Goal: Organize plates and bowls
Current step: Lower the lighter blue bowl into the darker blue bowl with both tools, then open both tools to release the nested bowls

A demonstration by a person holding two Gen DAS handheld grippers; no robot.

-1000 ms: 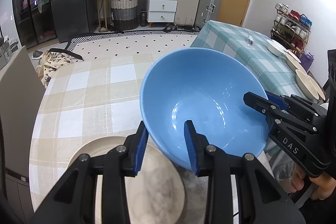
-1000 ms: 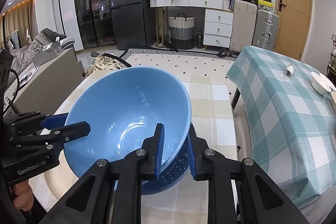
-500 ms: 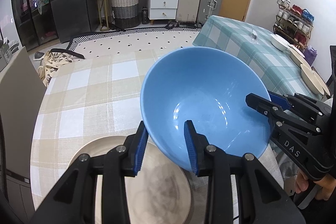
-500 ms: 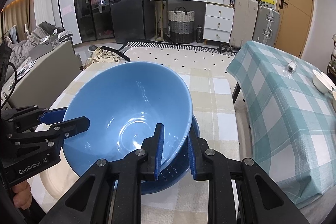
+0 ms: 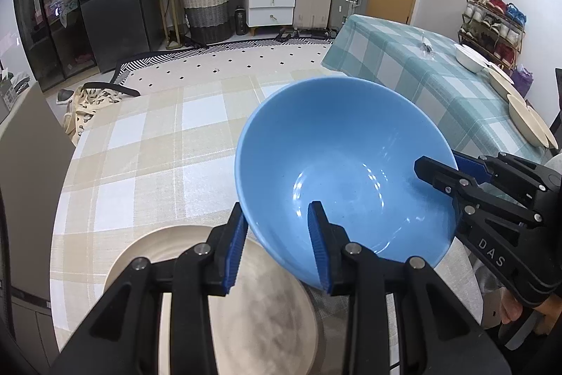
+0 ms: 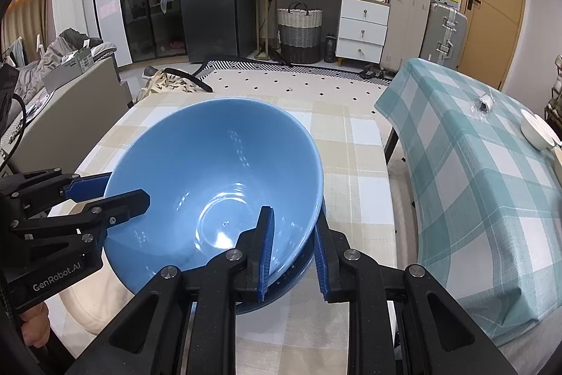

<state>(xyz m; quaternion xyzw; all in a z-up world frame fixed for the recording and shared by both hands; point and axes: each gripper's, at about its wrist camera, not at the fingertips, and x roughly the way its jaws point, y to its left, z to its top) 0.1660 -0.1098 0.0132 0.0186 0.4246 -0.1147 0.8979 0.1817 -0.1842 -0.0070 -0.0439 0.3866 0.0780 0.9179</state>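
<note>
A large blue bowl [image 5: 344, 164] is held tilted above the beige checked table [image 5: 147, 150]. My left gripper [image 5: 277, 248] straddles its near rim, one finger inside and one outside, with a gap at the outer finger. My right gripper [image 6: 291, 255] is shut on the opposite rim of the bowl [image 6: 217, 178]. It also shows in the left wrist view [image 5: 442, 171]. A second blue bowl [image 6: 281, 287] sits under the held one on the table. A beige plate [image 5: 253, 297] lies below my left gripper.
A second table with a teal checked cloth [image 6: 484, 171] stands to the right, carrying a white bowl [image 5: 470, 57] and cream plates [image 5: 527, 122]. A grey chair back [image 5: 24, 164] is at the left. Suitcases, drawers and a fridge line the far wall.
The blue bowl has dropped slightly toward the bowl beneath it. Both grippers keep their places on its rim.
</note>
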